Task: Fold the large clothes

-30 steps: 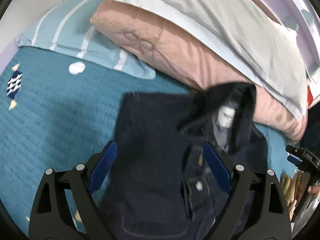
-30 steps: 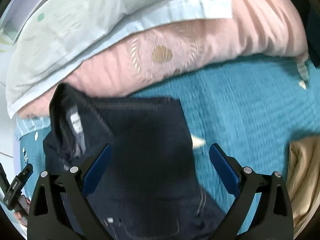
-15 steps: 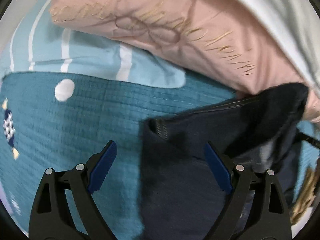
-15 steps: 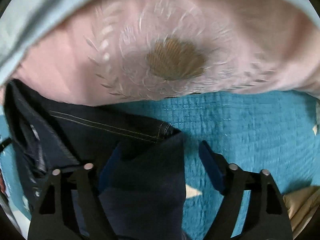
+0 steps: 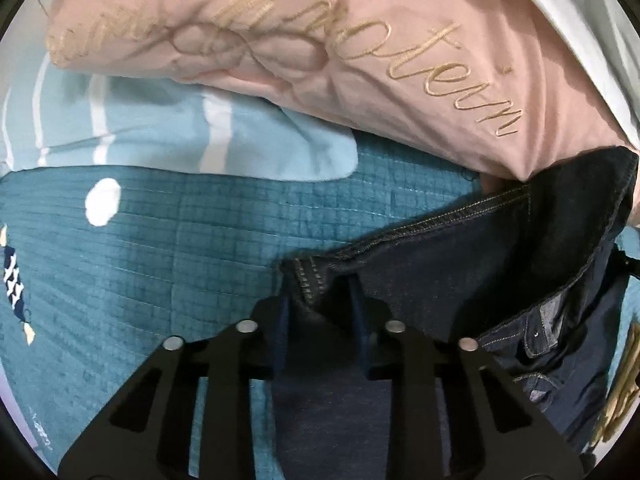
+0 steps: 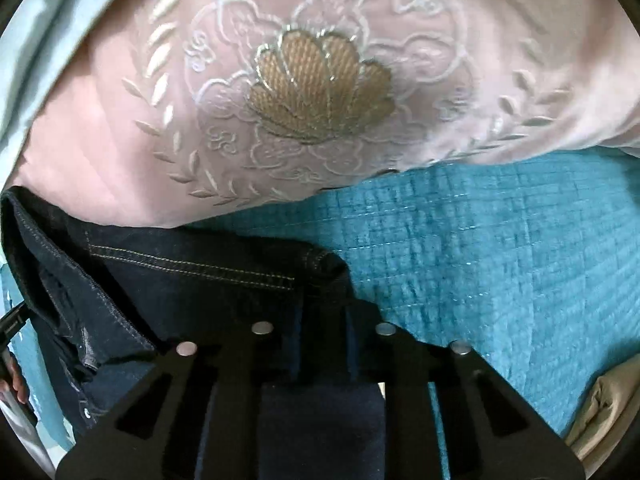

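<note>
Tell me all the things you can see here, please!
jeans: one pair, dark blue denim, on the bedspread against the pink pillow, a corner between each gripper's fingers.
bedspread: one, teal quilted with small white shapes, under everything.
pink pillow: one, gold lettering in the left view and an embroidered shell in the right view, beyond the jeans.
pale blue pillow: one, on top of the pink pillow.
striped cloth: one, light blue with white stripes, under the pink pillow's left end.
tan cloth: one, bottom right edge of the right view.
left gripper: black, blue pads, closing on the jeans.
right gripper: black, blue pads, closing on the jeans.
</note>
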`<state>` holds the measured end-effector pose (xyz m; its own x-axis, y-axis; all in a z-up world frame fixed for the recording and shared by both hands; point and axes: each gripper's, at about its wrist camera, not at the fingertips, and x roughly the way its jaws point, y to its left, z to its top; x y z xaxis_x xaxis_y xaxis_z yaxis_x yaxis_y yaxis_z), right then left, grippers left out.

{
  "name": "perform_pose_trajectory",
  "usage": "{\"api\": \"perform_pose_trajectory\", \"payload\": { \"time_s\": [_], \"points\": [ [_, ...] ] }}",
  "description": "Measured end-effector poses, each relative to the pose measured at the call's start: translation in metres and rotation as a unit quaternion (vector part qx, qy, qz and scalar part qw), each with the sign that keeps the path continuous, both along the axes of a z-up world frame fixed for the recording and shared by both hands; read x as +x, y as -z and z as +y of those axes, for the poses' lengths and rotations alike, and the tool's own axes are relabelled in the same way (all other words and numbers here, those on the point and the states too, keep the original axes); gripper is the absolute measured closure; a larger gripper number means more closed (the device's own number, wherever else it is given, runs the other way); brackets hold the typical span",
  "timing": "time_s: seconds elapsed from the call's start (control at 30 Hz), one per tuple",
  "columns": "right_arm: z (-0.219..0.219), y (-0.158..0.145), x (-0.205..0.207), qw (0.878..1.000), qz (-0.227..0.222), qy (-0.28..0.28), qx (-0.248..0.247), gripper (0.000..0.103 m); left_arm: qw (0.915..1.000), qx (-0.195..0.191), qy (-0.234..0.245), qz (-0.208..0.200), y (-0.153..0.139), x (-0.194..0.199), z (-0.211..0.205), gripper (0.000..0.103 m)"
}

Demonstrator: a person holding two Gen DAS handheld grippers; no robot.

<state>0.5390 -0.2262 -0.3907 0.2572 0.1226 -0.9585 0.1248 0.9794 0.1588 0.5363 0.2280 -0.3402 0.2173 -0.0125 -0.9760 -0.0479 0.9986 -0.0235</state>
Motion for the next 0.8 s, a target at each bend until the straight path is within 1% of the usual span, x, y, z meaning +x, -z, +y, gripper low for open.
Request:
{"api": "perform_pose_trajectory", "payload": {
  "time_s": [0.07,0.17,0.3,0.37,0.43,0.5,0.57,0.6,0.7,0.73,0.77,0.8],
  "points": [
    [0.0,-0.009,-0.009,1.0,-0.016,-0.001,-0.004,0.091,1.0,-0.001,0.0,-0.009,-0.007,-0.005,0.001,0.087],
    [0.0,-0.025,-0.023,0.999,-0.035,-0.001,-0.005,0.092,0.9996,-0.006,-0.001,-0.026,-0.021,-0.015,0.003,0.088],
    [-0.007,-0.047,-0.041,0.999,-0.05,-0.003,0.005,0.093,0.9992,0.01,0.013,-0.036,-0.041,-0.023,-0.003,0.089],
    [-0.011,-0.059,-0.053,0.998,-0.058,-0.001,0.015,0.094,0.9988,0.011,0.019,-0.043,-0.056,-0.031,-0.006,0.089],
    [-0.009,-0.069,-0.059,0.998,-0.066,-0.007,0.015,0.094,0.9985,0.018,0.025,-0.046,-0.068,-0.038,-0.009,0.089],
    [0.005,-0.082,-0.07,0.997,-0.079,-0.018,0.004,0.094,0.9982,0.022,0.027,-0.049,-0.079,-0.045,-0.013,0.089],
    [0.003,-0.095,-0.083,0.996,-0.089,-0.017,0.001,0.095,0.9975,0.03,0.032,-0.056,-0.095,-0.058,-0.021,0.089],
    [0.004,-0.101,-0.087,0.995,-0.096,-0.014,0.001,0.095,0.9971,0.033,0.032,-0.06,-0.1,-0.063,-0.033,0.089],
    [0.002,-0.119,-0.107,0.993,-0.116,-0.016,0.008,0.095,0.9963,0.034,0.03,-0.073,-0.117,-0.084,-0.038,0.089],
    [0.002,-0.116,-0.108,0.993,-0.118,-0.017,0.007,0.095,0.9962,0.033,0.03,-0.074,-0.123,-0.092,-0.037,0.089],
    [0.0,-0.119,-0.113,0.993,-0.12,-0.017,0.006,0.095,0.9959,0.032,0.032,-0.078,-0.13,-0.098,-0.037,0.089],
    [0.001,-0.124,-0.119,0.992,-0.122,-0.017,0.008,0.095,0.9956,0.032,0.034,-0.081,-0.13,-0.103,-0.039,0.09]
  ]
}}
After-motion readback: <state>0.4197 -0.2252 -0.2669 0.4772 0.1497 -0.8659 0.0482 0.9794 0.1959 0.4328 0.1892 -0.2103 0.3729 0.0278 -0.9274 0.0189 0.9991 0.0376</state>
